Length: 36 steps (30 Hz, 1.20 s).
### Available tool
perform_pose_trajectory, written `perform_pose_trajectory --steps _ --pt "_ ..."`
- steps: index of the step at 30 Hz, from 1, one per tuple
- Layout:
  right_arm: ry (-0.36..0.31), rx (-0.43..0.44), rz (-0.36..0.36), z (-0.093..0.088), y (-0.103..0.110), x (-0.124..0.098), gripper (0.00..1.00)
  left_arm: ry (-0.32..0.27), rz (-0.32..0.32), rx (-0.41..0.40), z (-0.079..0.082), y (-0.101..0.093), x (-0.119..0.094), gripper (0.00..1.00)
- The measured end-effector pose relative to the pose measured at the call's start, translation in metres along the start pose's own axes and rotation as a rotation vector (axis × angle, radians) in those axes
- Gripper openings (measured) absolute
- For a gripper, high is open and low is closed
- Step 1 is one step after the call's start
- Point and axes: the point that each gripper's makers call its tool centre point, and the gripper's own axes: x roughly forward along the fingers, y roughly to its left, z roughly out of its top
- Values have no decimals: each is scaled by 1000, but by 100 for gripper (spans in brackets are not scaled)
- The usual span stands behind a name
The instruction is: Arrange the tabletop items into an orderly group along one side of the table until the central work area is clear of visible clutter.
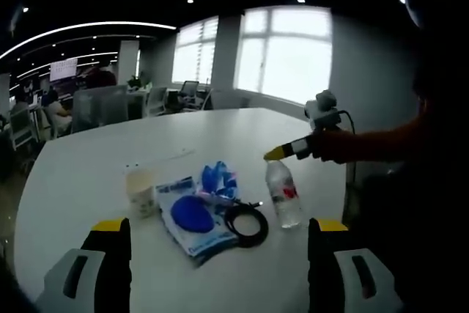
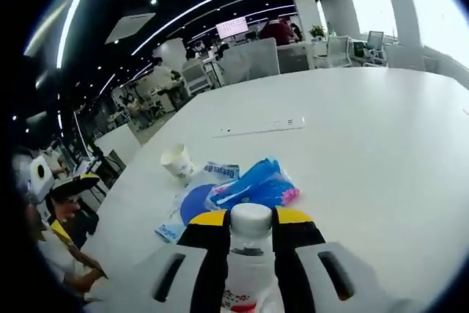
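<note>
The tidying looks barely begun: the items sit together in a loose cluster on the white worktop, not yet lined up along any one side, so nearly all of the arranging is left. The water bottle is the landmark, standing upright with its long axis vertical and its white cap pointing up. The right gripper has its fingers narrowed around the bottle's neck just below the cap, one on each side; in the left gripper view it reaches in from the right to the bottle top. Whether they press on it or merely bracket it I cannot tell. Just beside the bottle, toward the left gripper, lies a coiled black cable; beyond that lies a flat pack with a blue disc, with a crumpled blue wrapper near it, and farthest from the bottle stands a small paper cup. Well apart from the bottle, further across the worktop, lies a thin white strip. The left gripper hangs back from the bottle with its fingers spread wide, holding nothing.
</note>
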Motion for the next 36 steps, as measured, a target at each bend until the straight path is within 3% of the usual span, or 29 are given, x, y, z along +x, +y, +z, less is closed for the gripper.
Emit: perform_pose_trajectory --steps 15,27,36 --pt "-72 -148 76 11 26 -28 16 0 -17 17 5 -5 4 99" --pt "-66 -292 88 -7 48 -50 17 1 -31 31 7 -7 8 99" --pt "-65 -316 75 -15 51 -57 18 -3 -31 36 9 -9 8 99"
